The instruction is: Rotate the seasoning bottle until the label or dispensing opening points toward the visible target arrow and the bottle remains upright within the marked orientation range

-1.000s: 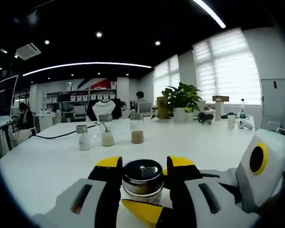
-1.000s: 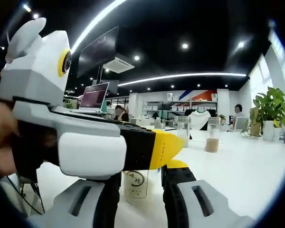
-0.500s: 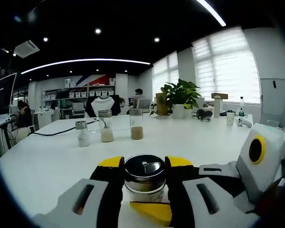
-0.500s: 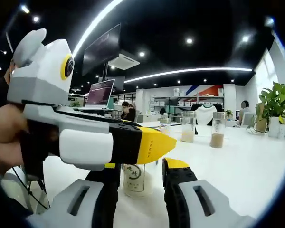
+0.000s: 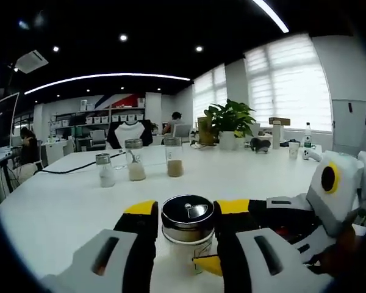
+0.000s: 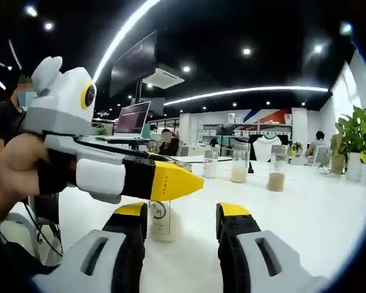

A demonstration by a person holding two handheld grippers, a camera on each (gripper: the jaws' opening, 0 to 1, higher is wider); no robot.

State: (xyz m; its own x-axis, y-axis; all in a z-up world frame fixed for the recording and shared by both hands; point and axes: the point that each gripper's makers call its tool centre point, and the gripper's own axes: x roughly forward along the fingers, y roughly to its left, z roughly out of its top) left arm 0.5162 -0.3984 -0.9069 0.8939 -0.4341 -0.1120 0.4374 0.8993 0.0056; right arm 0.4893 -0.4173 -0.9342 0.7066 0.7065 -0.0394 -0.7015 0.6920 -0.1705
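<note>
**Bottle between the left jaws, right hand-held gripper alongside**

Left gripper view: seasoning bottle (image 5: 188,229) stands upright on the white desk (image 5: 67,201), right btwn the yellow-tipped jaws of the left hand-held gripper (image 5: 186,213). Jaws sit close on both sides of the bottle's body — whether they actually pinch it or just bracket it, cannot tell. Metal cap (image 5: 188,212) faces up, w/ a small flap on top. A label shows on the pale body below the cap.

Right hand-held gripper (image 5: 208,265) comes in from the right of that view, low, one yellow tip poking in just beside the bottle's base.

Right gripper view: right hand-held gripper (image 6: 182,213) has its jaws spread, nothing btwn them but bare desk. Bottle (image 6: 161,220) stands just past its left jaw, label w/ a round mark facing the camera. Left hand-held gripper (image 6: 171,182) reaches across from the left, held by a hand (image 6: 15,177), yellow tip over the bottle's top.

Farther back on the desk — three jars (image 5: 136,166) in a row, well apart from the bottle. A potted plant (image 5: 227,122) sits near the windows.
</note>
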